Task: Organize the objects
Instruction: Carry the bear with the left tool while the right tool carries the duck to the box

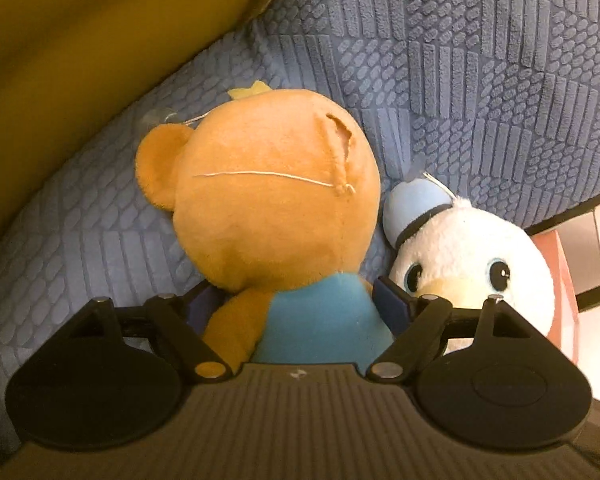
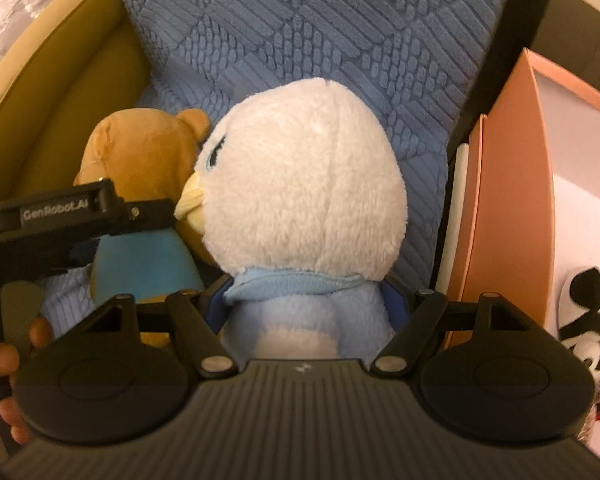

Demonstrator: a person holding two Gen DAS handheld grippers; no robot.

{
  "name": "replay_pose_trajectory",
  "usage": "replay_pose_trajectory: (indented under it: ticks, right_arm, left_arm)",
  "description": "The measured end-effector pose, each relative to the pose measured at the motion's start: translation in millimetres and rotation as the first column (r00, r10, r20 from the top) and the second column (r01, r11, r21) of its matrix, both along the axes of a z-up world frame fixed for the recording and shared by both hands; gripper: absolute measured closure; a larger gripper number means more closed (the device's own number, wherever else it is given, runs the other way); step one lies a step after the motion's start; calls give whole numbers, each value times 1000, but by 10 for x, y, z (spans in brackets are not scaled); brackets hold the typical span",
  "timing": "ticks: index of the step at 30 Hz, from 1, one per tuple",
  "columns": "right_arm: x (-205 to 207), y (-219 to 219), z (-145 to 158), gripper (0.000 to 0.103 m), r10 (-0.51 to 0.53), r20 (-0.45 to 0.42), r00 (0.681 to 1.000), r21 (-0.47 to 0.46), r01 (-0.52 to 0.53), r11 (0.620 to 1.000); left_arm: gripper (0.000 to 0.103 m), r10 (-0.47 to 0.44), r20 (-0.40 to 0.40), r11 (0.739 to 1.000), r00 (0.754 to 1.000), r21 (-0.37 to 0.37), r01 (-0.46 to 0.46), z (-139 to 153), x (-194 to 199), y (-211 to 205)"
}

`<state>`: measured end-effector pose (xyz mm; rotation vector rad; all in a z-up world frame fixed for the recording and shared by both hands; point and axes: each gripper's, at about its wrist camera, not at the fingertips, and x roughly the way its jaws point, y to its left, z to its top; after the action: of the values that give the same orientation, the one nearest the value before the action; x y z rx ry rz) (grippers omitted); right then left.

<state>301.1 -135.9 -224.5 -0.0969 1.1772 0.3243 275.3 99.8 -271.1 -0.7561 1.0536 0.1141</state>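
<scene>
An orange plush bear (image 1: 276, 200) in a blue shirt sits with its back to me against a blue cushion (image 1: 480, 60). My left gripper (image 1: 298, 304) is open, and the bear's body stands between its fingers with a small gap at the left pad. Beside the bear, on its right, is a white duck plush (image 1: 472, 264) with a pale blue cap. In the right wrist view, my right gripper (image 2: 306, 304) is shut on the duck plush (image 2: 304, 184), its pads pressing the pale blue body below the collar. The bear (image 2: 140, 152) and my left gripper (image 2: 80, 216) show to the duck's left.
The blue quilted cushion (image 2: 320, 32) leans on a mustard-yellow sofa (image 1: 100, 40). A pink open-top box (image 2: 508, 200) stands to the right, with a black-and-white panda plush (image 2: 588, 328) inside. A person's hand (image 2: 4, 356) holds the left gripper at the lower left.
</scene>
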Motion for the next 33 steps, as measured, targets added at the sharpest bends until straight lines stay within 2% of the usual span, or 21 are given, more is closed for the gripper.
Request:
replay_pose_trajectory:
  ticks: [3,6,10,23,33]
  right_arm:
    - [18,35,-38,25,-17,22,1000,7,17,1000]
    - [22,34,-81,25,-24,50,998,14,23,1000]
    - [-18,-9,-26,27,-65,54,996,29,63,998]
    - [-464,-248,440,27,-114,94,989,94,106,990]
    - [-981,-322,788,27,-175,109,979,146,158,977]
  left_arm:
    - [24,-6,-1,999,1000,43,6,21,5,-67]
    - [33,-4,0,998,1000,57,4,55,-4,-93]
    - [39,-16,10,997,1000,71,15,115,-30,-127]
    - [39,-113,36,988,993,108,109,516,-363,-166]
    - [39,-199,72,971,977,146,187,983,-747,-248]
